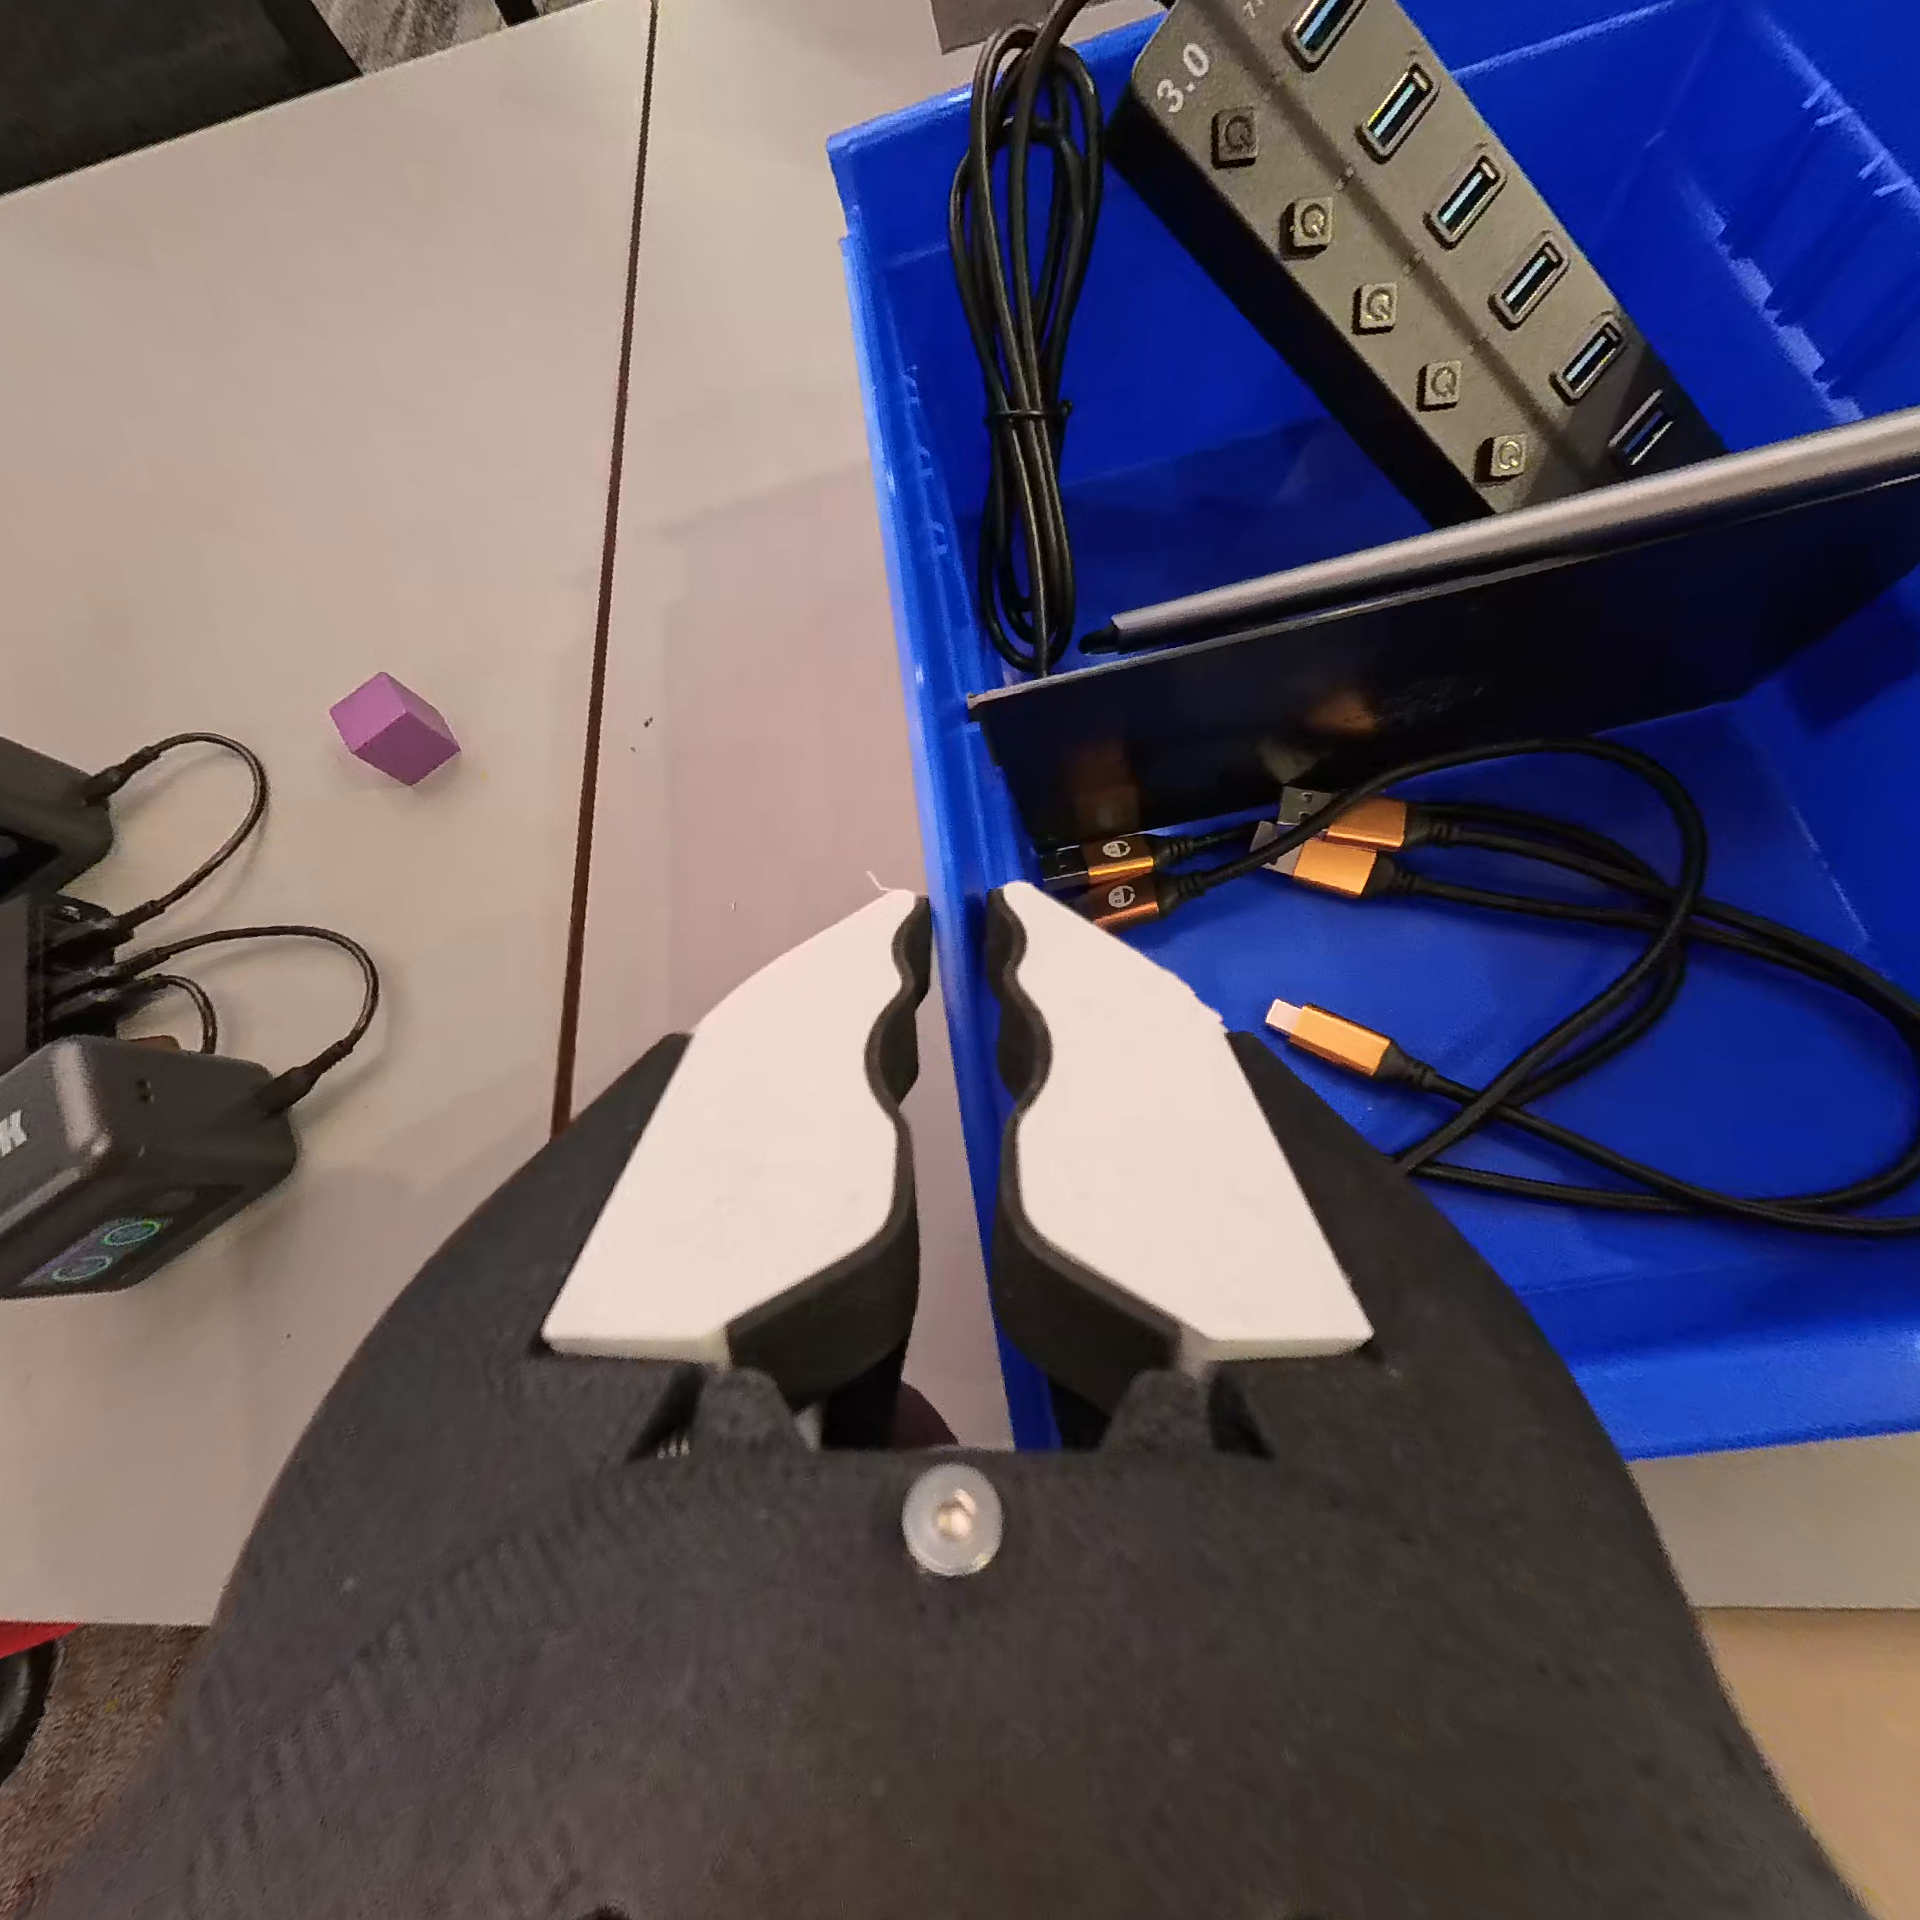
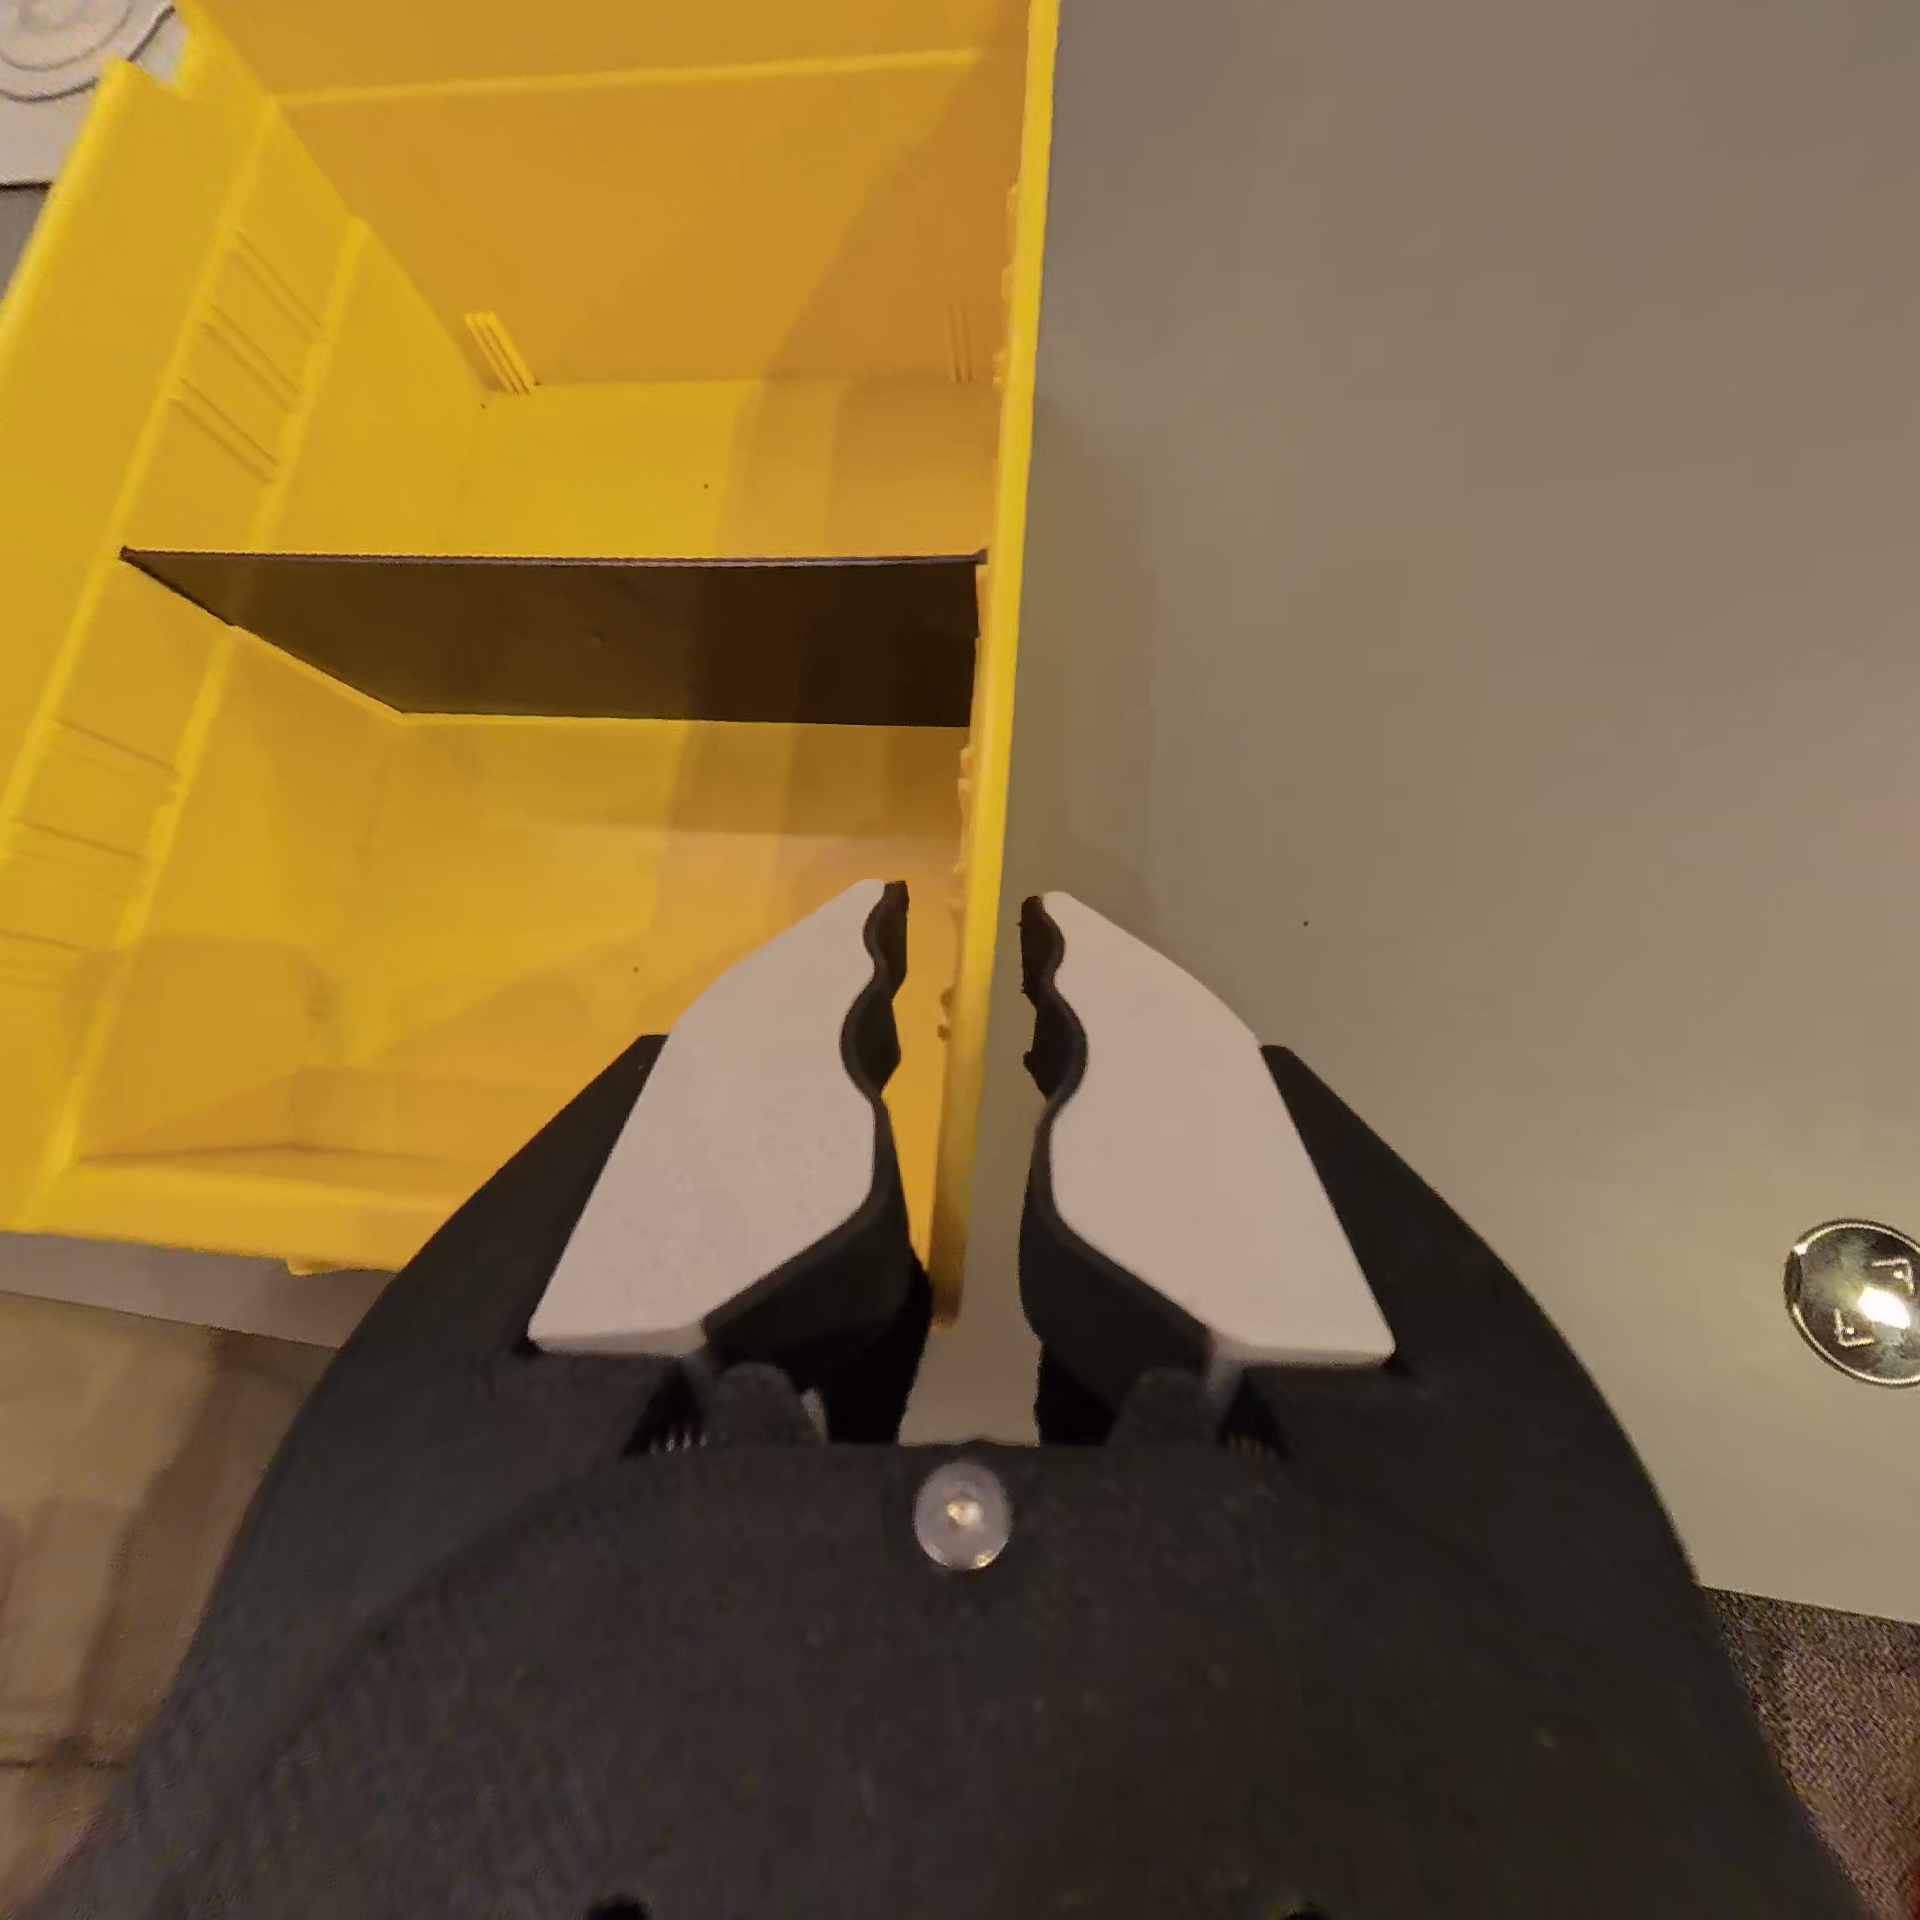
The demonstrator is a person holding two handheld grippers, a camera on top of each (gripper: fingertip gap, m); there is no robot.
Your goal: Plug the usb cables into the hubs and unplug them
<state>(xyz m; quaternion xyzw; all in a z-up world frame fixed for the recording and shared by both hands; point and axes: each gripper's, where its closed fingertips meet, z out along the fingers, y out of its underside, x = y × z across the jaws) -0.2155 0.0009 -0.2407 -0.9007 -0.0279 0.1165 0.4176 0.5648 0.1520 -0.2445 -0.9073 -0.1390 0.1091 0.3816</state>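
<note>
Left gripper [image 1: 958, 914]: you are holding it with the fingers a narrow gap apart, gripping nothing; the left wall of the blue bin [image 1: 940, 727] is showing in the gap between the fingertips.

USB hub [image 1: 1423, 239]: black, multi-port, lying in the bin's far compartment, ahead of your fingers and to their right, well apart from them. Every port in view is standing empty.

Bundled black cable [image 1: 1023, 343]: lying beside the hub on its left, straight ahead of the fingertips.

Black divider [image 1: 1455, 665]: standing across the bin between the hub and the near compartment.

USB cables [image 1: 1351, 847]: black with orange plug housings, lying loose in the near compartment, just right of your right finger. One plug [image 1: 1340, 1039] is lying nearest that finger.

Purple cube [image 1: 395, 727] and dark devices [image 1: 135, 1153] with short leads: sitting on the table [image 1: 312, 416], left of your fingers.

Right gripper [image 2: 964, 899]: you are holding its fingers slightly parted and empty, straddling the right wall of the yellow bin [image 2: 1013, 520]. A second black divider [image 2: 623, 644] is crossing that bin ahead and left of the fingertips. A metal disc [image 2: 1855, 1314] is sitting on the grey table, far right.
</note>
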